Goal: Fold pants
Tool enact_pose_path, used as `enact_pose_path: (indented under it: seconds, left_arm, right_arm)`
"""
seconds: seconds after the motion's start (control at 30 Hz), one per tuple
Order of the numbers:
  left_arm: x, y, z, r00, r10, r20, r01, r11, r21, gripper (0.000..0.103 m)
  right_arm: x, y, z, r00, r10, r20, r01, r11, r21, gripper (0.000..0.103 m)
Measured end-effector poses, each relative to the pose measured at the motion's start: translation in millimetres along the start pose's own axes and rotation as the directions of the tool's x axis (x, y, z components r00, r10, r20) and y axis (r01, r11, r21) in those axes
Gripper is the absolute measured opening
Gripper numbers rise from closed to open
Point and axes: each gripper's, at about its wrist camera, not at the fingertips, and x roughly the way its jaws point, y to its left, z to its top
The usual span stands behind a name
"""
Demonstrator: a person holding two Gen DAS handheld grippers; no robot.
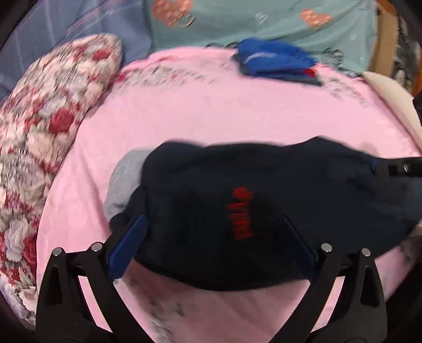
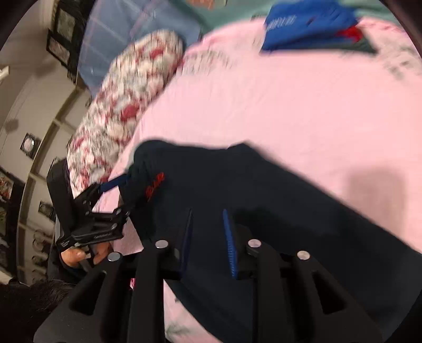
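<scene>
Dark navy pants (image 1: 237,200) with a red logo (image 1: 241,219) lie bunched on the pink sheet (image 1: 211,113), grey lining showing at their left. My left gripper (image 1: 211,219) stands wide open with its blue-padded fingers on either side of the cloth. It also shows in the right wrist view (image 2: 116,184) at the left end of the pants (image 2: 263,211). My right gripper (image 2: 208,219) has its jaws close together with a fold of the pants between them. It shows in the left wrist view (image 1: 379,166) at the right end of the pants.
A floral pillow (image 1: 50,132) lies along the left. Folded blue clothes (image 1: 274,60) sit at the far side of the sheet, before a teal blanket (image 1: 263,23) with hearts. The bed's right edge (image 1: 395,105) is near. A wall with pictures (image 2: 29,147) is at left.
</scene>
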Motion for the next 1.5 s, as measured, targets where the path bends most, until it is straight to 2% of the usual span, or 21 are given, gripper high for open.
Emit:
enact_pose_path:
  seconds: [0.1,0.17,0.23,0.3,0.33,0.4,0.47,0.6,0.63,0.67,0.7,0.73,0.77,0.87,0.9,0.97,1.1,1.23,1.33,1.43,1.5]
  left_arm:
    - [-32,-46,12,0.989,-0.115,0.091,0.105,0.988,0.109,0.1]
    - [-43,-86,19,0.972,-0.205,0.117,0.181,0.965,0.189,0.101]
    - [-39,-120,22,0.96,-0.264,0.098,0.235,0.943,0.236,0.101]
    - [-28,-152,24,0.947,-0.317,0.049,0.294,0.92,0.258,0.101]
    - [-23,-164,23,0.941,-0.338,0.03,0.318,0.909,0.269,0.101]
    - [-10,-189,21,0.938,-0.348,-0.007,0.335,0.897,0.288,0.101]
    - [0,-203,18,0.941,-0.338,-0.029,0.331,0.899,0.287,0.101]
    - [30,-202,13,0.956,-0.279,-0.087,0.292,0.932,0.215,0.101]
    - [35,-196,11,0.958,-0.269,-0.098,0.283,0.939,0.197,0.101]
    - [41,-192,8,0.958,-0.261,-0.116,0.278,0.944,0.176,0.101]
    - [43,-189,7,0.957,-0.262,-0.127,0.281,0.946,0.162,0.101]
    - [44,-188,7,0.955,-0.266,-0.131,0.284,0.946,0.153,0.101]
    - [43,-189,6,0.956,-0.264,-0.128,0.282,0.947,0.157,0.101]
    - [42,-191,6,0.958,-0.256,-0.128,0.276,0.947,0.167,0.101]
    - [43,-191,5,0.958,-0.256,-0.128,0.275,0.947,0.167,0.101]
    - [42,-189,5,0.956,-0.264,-0.126,0.282,0.945,0.163,0.101]
    - [37,-179,6,0.958,-0.269,-0.101,0.28,0.952,0.125,0.101]
    - [22,-156,6,0.969,-0.242,-0.047,0.245,0.966,0.081,0.101]
    - [9,-129,2,0.983,-0.183,-0.01,0.183,0.982,0.046,0.101]
    - [6,-97,-7,0.992,-0.127,-0.018,0.126,0.992,-0.02,0.101]
    - [9,-75,-15,0.994,-0.101,-0.043,0.098,0.993,-0.072,0.101]
  right_arm:
    - [-78,-28,-31,0.975,-0.136,0.175,0.124,0.989,0.075,0.046]
    - [-129,-54,-62,0.92,-0.289,0.264,0.25,0.953,0.172,0.046]
    - [-175,-82,-88,0.848,-0.435,0.303,0.363,0.893,0.265,0.056]
    - [-220,-113,-121,0.753,-0.575,0.32,0.45,0.805,0.387,0.083]
    - [-239,-128,-138,0.701,-0.642,0.31,0.486,0.748,0.451,0.086]
    - [-255,-145,-157,0.672,-0.682,0.289,0.501,0.706,0.5,0.086]
    - [-257,-162,-170,0.69,-0.67,0.275,0.481,0.708,0.518,0.086]
    - [-228,-172,-176,0.757,-0.61,0.233,0.437,0.738,0.513,0.082]
    - [-221,-173,-174,0.765,-0.606,0.216,0.442,0.738,0.51,0.076]
    - [-216,-174,-175,0.775,-0.601,0.196,0.448,0.741,0.5,0.058]
    - [-208,-174,-174,0.786,-0.594,0.173,0.456,0.744,0.488,0.05]
    - [-207,-172,-174,0.77,-0.613,0.177,0.482,0.741,0.468,0.043]
    - [-210,-173,-176,0.777,-0.606,0.168,0.481,0.744,0.463,0.032]
    - [-219,-183,-180,0.799,-0.569,0.196,0.421,0.761,0.494,0.019]
    - [-221,-180,-180,0.795,-0.569,0.209,0.416,0.763,0.496,0.018]
    - [-228,-165,-174,0.792,-0.552,0.26,0.391,0.787,0.478,0.017]
    - [-224,-102,-136,0.815,-0.458,0.355,0.347,0.876,0.335,0.016]
    - [-177,-26,-89,0.872,-0.328,0.363,0.312,0.944,0.104,0.016]
    - [-110,19,-59,0.923,-0.25,0.294,0.275,0.96,-0.047,0.016]
    - [-38,33,-49,0.953,-0.252,0.168,0.276,0.951,-0.138,0.017]
    - [19,27,-55,0.962,-0.272,0.006,0.269,0.945,-0.187,0.03]
